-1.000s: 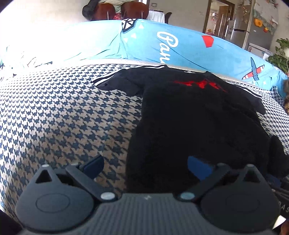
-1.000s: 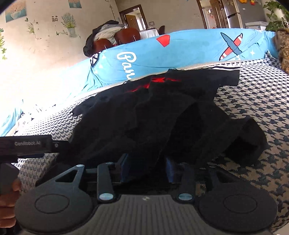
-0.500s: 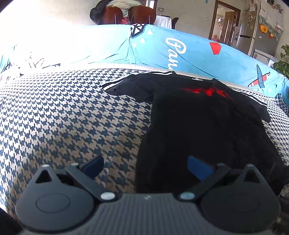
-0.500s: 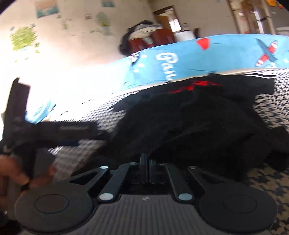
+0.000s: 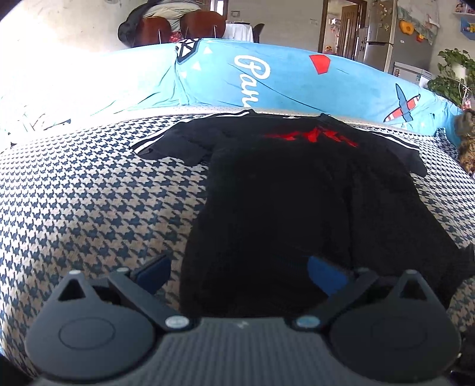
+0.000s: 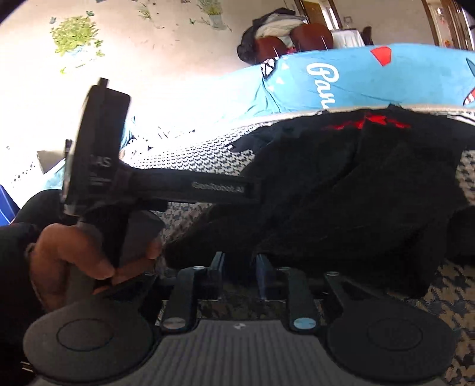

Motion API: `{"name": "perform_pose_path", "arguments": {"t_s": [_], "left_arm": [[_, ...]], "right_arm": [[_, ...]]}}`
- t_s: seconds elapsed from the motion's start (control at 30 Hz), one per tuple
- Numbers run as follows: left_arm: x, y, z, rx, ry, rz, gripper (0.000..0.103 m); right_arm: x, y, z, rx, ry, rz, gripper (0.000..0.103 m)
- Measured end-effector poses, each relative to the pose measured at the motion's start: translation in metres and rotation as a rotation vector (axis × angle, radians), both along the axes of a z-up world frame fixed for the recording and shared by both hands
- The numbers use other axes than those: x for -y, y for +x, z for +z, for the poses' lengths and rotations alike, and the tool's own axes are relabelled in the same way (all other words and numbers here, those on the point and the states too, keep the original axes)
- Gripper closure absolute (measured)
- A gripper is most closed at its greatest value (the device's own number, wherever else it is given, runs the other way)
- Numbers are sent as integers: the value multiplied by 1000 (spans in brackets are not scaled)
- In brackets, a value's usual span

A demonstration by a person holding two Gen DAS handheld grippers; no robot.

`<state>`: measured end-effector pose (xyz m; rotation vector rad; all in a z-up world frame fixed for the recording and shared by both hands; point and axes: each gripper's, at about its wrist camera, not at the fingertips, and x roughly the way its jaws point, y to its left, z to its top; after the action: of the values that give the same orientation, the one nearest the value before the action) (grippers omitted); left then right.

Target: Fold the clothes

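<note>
A black T-shirt (image 5: 297, 190) with a red print lies spread, collar far, on the houndstooth cover (image 5: 89, 202). My left gripper (image 5: 237, 270) stands open over the shirt's near left hem. One blue pad is over the cover and the other over the cloth. In the right wrist view the shirt (image 6: 356, 190) is rumpled, with a fold lying over its near part. My right gripper (image 6: 240, 264) has a narrow gap and its jaws are opening. The hem sits just at its fingertips, not pinched. A hand (image 6: 74, 261) holds the left gripper's handle at the left.
A blue cushion (image 5: 297, 80) with white lettering runs along the far edge of the cover. Behind it are brown chairs (image 5: 184, 26), a fridge (image 5: 383, 32) and a potted plant (image 5: 451, 74). Bare houndstooth cover stretches to the left of the shirt.
The right gripper closed fully, then parted a little. Its view swung left, bringing the hand and the left gripper into sight. The shirt's near right side lies flatter in the left view.
</note>
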<state>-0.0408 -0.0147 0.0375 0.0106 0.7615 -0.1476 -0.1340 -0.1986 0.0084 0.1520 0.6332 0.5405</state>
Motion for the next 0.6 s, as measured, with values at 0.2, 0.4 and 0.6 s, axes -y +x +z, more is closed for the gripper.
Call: {"name": "perform_pose_path", "arguments": {"t_s": [0.2,0.4,0.6], "left_arm": [[-2,1,1,-11,-29,-1,0],[7,-3,3,4,-47,-62,0],[22,-6,-2,-3,-39,-137,0]], "right_arm": [[23,-6,11,32,-6,-198,70],[58,-6,16,61,5,-486,64],[107,-5,14,-4,99,-768,55]]}}
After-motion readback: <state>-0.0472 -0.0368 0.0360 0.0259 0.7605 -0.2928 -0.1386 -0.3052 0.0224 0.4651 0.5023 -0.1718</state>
